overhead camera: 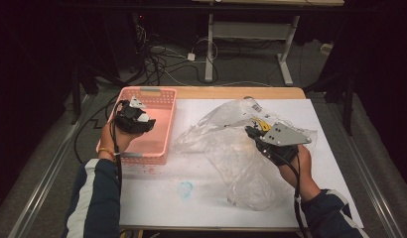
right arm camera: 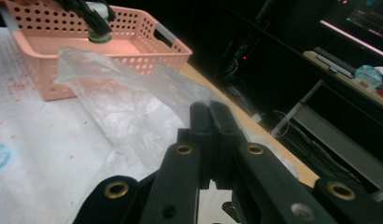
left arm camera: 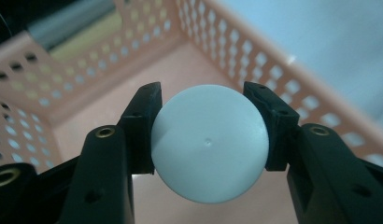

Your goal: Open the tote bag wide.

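White ball [left arm camera: 208,142], round and smooth, sits pinched between the two black jaws of the left hand-held gripper [left arm camera: 206,121], which press on its left and right sides. In the left gripper view it hangs above the floor of the pink basket [left arm camera: 283,88], whose perforated walls rise around it. From the high view, the left hand-held gripper [overhead camera: 137,119] hovers over the basket's [overhead camera: 164,144] open interior at the left part of the worktop [overhead camera: 201,198], and the white ball [overhead camera: 143,117] shows as a pale patch at its tip.

The right hand-held gripper [overhead camera: 252,133] is over the middle-right of the worktop, its grey three-cornered plate on top, and it meets a large clear plastic bag [overhead camera: 231,148] that lies crumpled across the white surface. In the right gripper view its jaws are pressed together with a fold of the clear plastic bag [right arm camera: 133,102] caught between them; the film stretches away toward the pink basket [right arm camera: 147,53] in the background.

A small blue smudge [overhead camera: 185,189] marks the white covering near the front edge, and reddish specks are scattered on the worktop just in front of the basket.
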Demonstrator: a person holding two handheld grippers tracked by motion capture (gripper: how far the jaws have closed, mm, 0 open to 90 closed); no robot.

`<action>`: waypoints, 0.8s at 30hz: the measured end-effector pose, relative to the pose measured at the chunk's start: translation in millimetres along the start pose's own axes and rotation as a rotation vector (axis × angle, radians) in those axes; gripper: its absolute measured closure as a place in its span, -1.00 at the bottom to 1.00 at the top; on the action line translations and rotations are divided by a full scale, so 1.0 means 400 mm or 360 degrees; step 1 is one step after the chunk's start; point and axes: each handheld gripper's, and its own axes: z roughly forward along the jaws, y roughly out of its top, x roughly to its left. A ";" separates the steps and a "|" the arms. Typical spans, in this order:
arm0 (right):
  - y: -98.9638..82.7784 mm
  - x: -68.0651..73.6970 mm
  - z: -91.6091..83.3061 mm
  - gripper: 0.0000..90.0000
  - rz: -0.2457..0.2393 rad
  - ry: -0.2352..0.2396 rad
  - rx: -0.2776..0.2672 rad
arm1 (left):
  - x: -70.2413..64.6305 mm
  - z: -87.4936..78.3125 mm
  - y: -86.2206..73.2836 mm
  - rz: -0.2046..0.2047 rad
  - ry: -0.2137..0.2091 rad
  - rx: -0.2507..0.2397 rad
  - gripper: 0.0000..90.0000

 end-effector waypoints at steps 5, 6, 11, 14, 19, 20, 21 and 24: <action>0.003 -0.015 0.000 1.00 0.0028 -0.0030 -0.0011 | -0.068 -0.107 0.019 0.0078 -0.0002 -0.0336 0.07; 0.003 -0.016 0.000 1.00 0.0030 -0.0034 -0.0005 | -0.105 -0.133 0.027 0.0142 -0.0032 -0.0408 0.07; 0.001 -0.013 0.002 1.00 0.0026 -0.0037 0.0002 | -0.206 -0.157 0.046 0.0272 -0.0158 -0.0540 0.07; 0.002 -0.012 0.002 1.00 0.0023 -0.0041 0.0006 | -0.263 -0.145 0.062 0.0335 -0.0261 -0.0553 0.07; -0.001 -0.004 0.006 1.00 0.0024 -0.0023 0.0014 | -0.356 -0.117 0.087 0.0431 -0.0384 -0.0594 0.07; -0.004 -0.002 0.011 1.00 0.0022 -0.0021 0.0022 | -0.401 -0.101 0.095 0.0505 -0.0408 -0.0612 0.07; -0.004 -0.002 0.011 1.00 0.0022 -0.0021 0.0022 | -0.401 -0.101 0.095 0.0505 -0.0408 -0.0612 0.07; -0.011 0.002 0.020 1.00 0.0026 -0.0002 0.0037 | -0.458 -0.057 0.104 0.0587 -0.0434 -0.0592 0.07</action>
